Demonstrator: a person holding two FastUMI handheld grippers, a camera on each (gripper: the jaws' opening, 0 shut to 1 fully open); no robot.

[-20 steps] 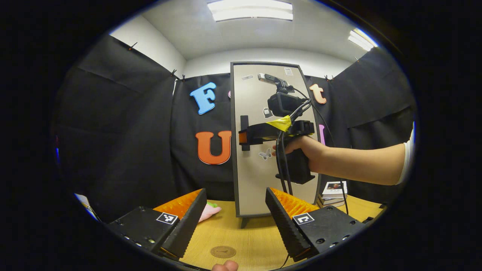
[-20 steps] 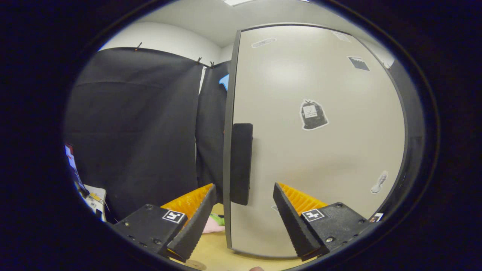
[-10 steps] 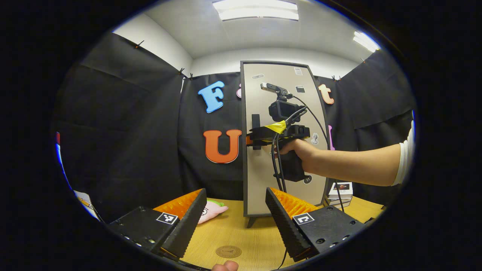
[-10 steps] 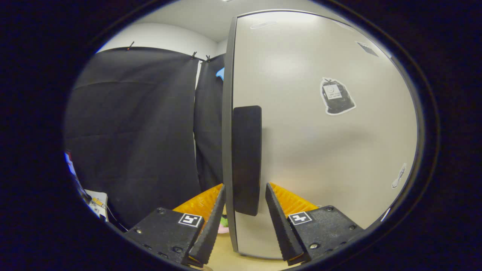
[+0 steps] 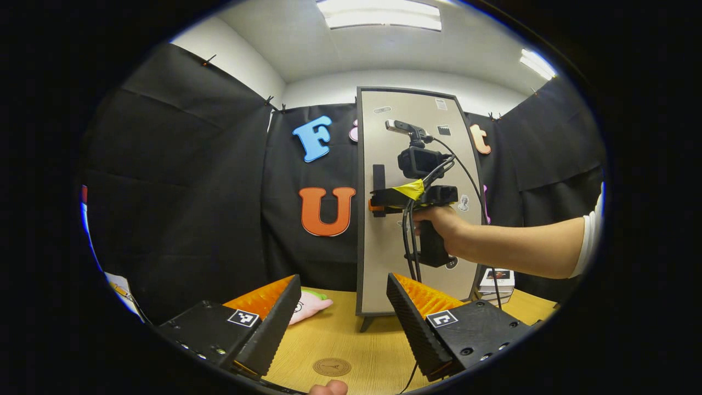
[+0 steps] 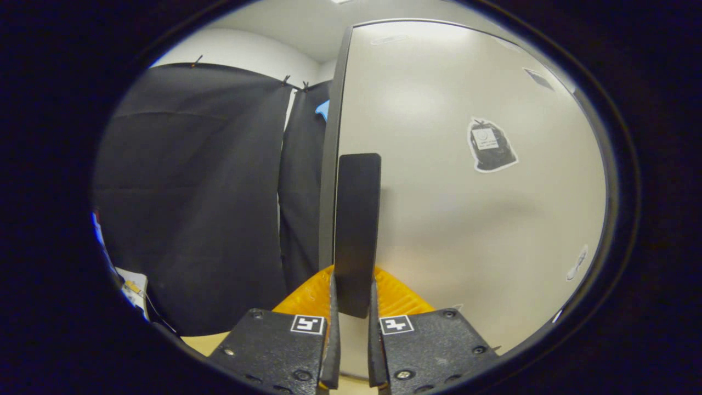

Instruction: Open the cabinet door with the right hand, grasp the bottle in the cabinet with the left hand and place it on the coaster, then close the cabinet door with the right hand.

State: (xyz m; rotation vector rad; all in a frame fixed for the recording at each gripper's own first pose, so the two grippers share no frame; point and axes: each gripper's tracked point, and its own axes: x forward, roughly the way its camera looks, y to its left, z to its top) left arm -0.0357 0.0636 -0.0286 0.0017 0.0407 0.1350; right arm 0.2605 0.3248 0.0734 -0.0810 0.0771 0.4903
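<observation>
A tall beige cabinet (image 5: 419, 208) with a dark frame stands on the wooden table, its door (image 6: 471, 181) shut. My right gripper (image 6: 352, 307) is shut on the black vertical door handle (image 6: 356, 230); both fingers press its lower end. In the left gripper view that right gripper (image 5: 377, 206) sits at the handle (image 5: 378, 176), held by a hand (image 5: 441, 222). My left gripper (image 5: 343, 315) hangs open above the table, well short of the cabinet. A round brown coaster (image 5: 332, 366) lies on the table between its fingers. The bottle is hidden.
A pink and green soft toy (image 5: 310, 307) lies left of the cabinet's foot. A stack of books (image 5: 496, 281) rests to the cabinet's right. Black cloth walls close in the back and sides. Cables (image 5: 408, 241) hang from the right gripper.
My right gripper's fingers have closed from wide open onto the door handle. The left gripper has drifted slightly, so the cabinet sits a little further right in its view.
</observation>
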